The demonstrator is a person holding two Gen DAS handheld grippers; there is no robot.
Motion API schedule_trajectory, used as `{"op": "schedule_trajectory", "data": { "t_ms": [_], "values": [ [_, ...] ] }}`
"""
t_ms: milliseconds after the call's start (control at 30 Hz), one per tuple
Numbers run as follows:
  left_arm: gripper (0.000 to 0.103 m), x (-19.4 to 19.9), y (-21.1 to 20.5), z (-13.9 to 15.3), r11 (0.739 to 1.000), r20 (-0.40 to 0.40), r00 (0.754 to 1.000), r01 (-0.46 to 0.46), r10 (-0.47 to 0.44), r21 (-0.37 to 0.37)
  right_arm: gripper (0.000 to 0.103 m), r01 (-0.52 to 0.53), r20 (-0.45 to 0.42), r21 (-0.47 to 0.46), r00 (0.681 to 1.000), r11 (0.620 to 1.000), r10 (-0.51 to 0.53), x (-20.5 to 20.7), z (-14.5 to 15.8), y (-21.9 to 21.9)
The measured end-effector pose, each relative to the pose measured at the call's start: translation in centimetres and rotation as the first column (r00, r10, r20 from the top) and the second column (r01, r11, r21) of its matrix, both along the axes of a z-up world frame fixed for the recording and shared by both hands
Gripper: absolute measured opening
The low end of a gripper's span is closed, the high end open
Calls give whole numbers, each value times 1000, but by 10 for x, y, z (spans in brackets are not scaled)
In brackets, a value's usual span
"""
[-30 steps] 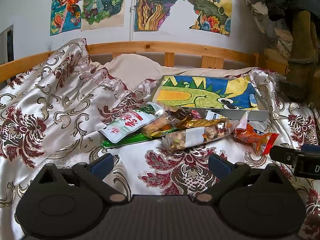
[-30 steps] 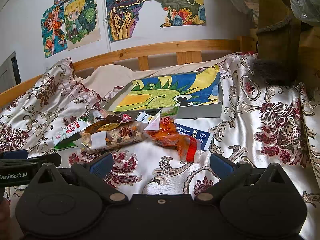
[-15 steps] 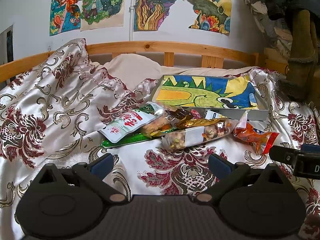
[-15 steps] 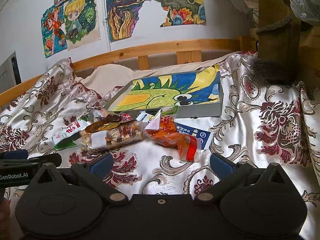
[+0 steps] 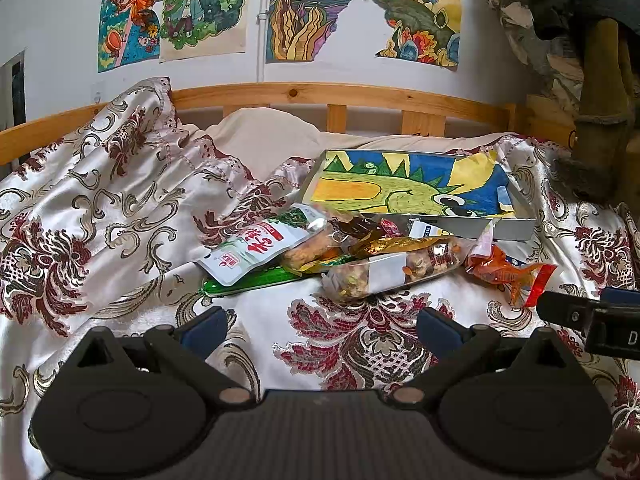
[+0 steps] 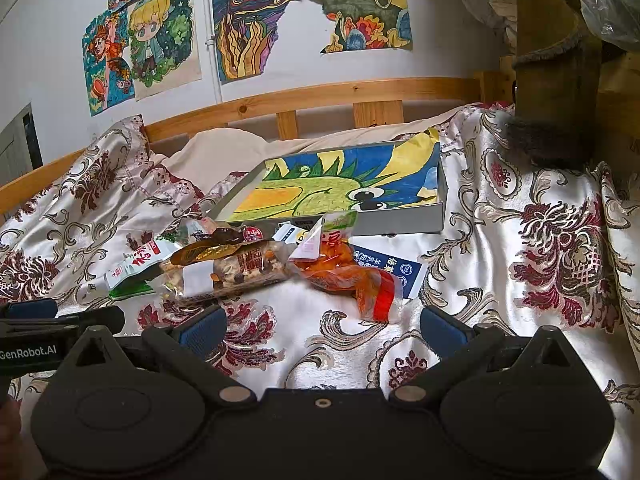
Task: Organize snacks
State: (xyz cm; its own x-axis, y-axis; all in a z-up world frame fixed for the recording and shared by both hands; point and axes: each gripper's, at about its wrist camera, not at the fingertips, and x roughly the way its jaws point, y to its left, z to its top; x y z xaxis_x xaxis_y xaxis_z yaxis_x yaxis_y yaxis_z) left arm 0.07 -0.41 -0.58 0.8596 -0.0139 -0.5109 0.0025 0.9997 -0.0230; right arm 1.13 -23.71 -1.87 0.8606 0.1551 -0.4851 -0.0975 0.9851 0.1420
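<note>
A heap of snack packets lies on the patterned bedspread. It holds a white and green packet (image 5: 260, 248), a clear nut bag (image 5: 394, 270) (image 6: 232, 272), an orange-red packet (image 5: 508, 270) (image 6: 352, 276), a green packet (image 5: 252, 282) and a blue and white sachet (image 6: 392, 270). Behind the heap sits a shallow grey box (image 5: 516, 226) (image 6: 400, 222) lined with a dragon drawing. My left gripper (image 5: 320, 326) hovers open and empty just short of the heap. My right gripper (image 6: 322, 326) is open and empty too, close to the orange-red packet. Each gripper's side shows in the other's view.
A wooden bed rail (image 5: 328, 98) runs along the back under wall drawings (image 5: 308, 8). A cream pillow (image 5: 264, 136) lies behind the bedspread folds. A brown post with hanging clothes (image 6: 556, 64) stands at the right, beside the bed.
</note>
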Motion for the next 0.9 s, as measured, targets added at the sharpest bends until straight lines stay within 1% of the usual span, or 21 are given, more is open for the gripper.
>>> {"op": "schedule_trajectory", "data": {
  "t_ms": [500,600,767,900],
  "values": [
    [103,1,-2,1,1000,7,1000,8,-8,-1,102,9,6,-1,1000,1000,-9,-1,0,0],
    [103,1,-2,4,1000,23,1000,13,-13,1,102,11,20,1,1000,1000,-11,-3,3,-1],
    [103,2,0,13,1000,54,998,18,-18,-15,102,29,64,-42,998,999,-26,-3,14,0],
    [103,6,2,18,1000,59,998,17,-15,-17,102,23,86,-20,996,1000,-21,-3,20,-3]
  ]
}}
